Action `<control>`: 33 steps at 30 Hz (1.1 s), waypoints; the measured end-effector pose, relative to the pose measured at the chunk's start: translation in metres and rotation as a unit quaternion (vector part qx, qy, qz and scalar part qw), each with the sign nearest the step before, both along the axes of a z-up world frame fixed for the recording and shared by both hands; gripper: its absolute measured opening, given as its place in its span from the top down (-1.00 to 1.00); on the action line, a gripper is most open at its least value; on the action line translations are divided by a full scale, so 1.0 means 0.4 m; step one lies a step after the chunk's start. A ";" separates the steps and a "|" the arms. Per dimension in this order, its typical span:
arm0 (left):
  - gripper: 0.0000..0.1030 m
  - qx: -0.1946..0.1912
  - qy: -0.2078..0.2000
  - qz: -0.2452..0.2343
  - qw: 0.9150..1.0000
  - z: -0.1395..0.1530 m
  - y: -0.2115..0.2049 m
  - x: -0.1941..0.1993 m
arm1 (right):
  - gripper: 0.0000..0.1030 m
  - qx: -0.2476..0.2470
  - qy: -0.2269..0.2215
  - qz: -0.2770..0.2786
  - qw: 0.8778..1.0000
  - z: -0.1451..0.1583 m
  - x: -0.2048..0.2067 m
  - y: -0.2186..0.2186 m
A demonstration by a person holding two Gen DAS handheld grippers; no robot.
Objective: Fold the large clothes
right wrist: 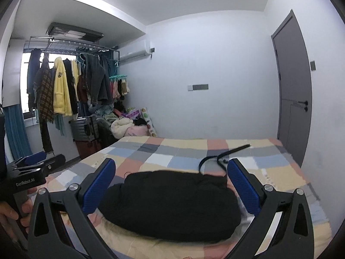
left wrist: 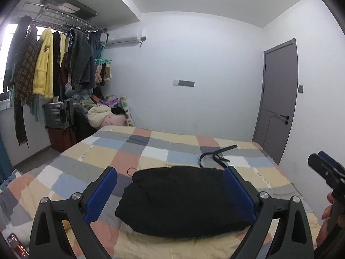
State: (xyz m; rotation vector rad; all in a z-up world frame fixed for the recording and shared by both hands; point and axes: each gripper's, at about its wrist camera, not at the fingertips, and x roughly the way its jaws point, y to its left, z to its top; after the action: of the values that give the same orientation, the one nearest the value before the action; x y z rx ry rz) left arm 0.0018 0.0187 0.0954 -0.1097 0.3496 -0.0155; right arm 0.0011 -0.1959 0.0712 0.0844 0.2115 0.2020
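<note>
- Bedroom with pale walls: a bed (left wrist: 151,149) under a patchwork cover carries everything that matters, and both grippers hover over its near edge, looking across it toward the far wall.
- Left gripper (left wrist: 170,191): its jaws stand wide apart and hold nothing. A black garment (left wrist: 179,200) fills the space between them in the left wrist view, lying below and just ahead rather than in their grasp.
- Right gripper (right wrist: 171,188): its jaws are likewise spread and empty, with the same garment (right wrist: 170,205) framed between them from a little further right.
- The garment lies bunched in a rounded heap close to the bed's near edge, its long axis running left to right along that edge, so across the line of both grippers.
- Neither gripper looks clearly nearer. The left one faces the heap's left end and the right one its right end, so my guess is that each should drop straight forward and down onto its own end.
- No hem, sleeve or collar shows, so where to pinch cannot be told yet.
- Just beyond the heap, toward the bed's far right corner, a dark belt (left wrist: 217,154) lies curled on the cover. Whether it touches the garment is unclear.
- A small ring-like thing lies at the heap's far left edge, too small to identify.
- Furthest off, a clothes rack (left wrist: 60,49) stands in the room's far left corner and a grey door (left wrist: 278,99) closes the right wall.
</note>
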 end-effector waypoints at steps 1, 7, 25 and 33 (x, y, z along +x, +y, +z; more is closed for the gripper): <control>-0.93 0.002 0.001 0.002 1.000 -0.010 0.001 -0.004 | -1.00 0.000 0.004 0.000 1.000 -0.019 0.001 0.004; -0.93 -0.006 0.022 0.003 1.000 -0.089 0.000 0.002 | -1.00 0.026 0.036 -0.004 0.999 -0.116 -0.003 -0.013; -0.93 -0.002 0.092 -0.007 0.996 -0.269 -0.046 0.053 | -1.00 0.004 0.110 -0.038 0.993 -0.290 0.006 -0.054; -0.93 0.001 0.101 -0.005 0.995 -0.284 -0.047 0.062 | -1.00 0.004 0.117 -0.041 0.992 -0.297 0.013 -0.056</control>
State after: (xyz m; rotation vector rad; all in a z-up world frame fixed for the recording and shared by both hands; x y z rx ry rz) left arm 0.0266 -0.0003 -0.0182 -0.1081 0.5521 -0.0139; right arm 0.0061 -0.2184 -0.0477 0.1250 0.4408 0.1112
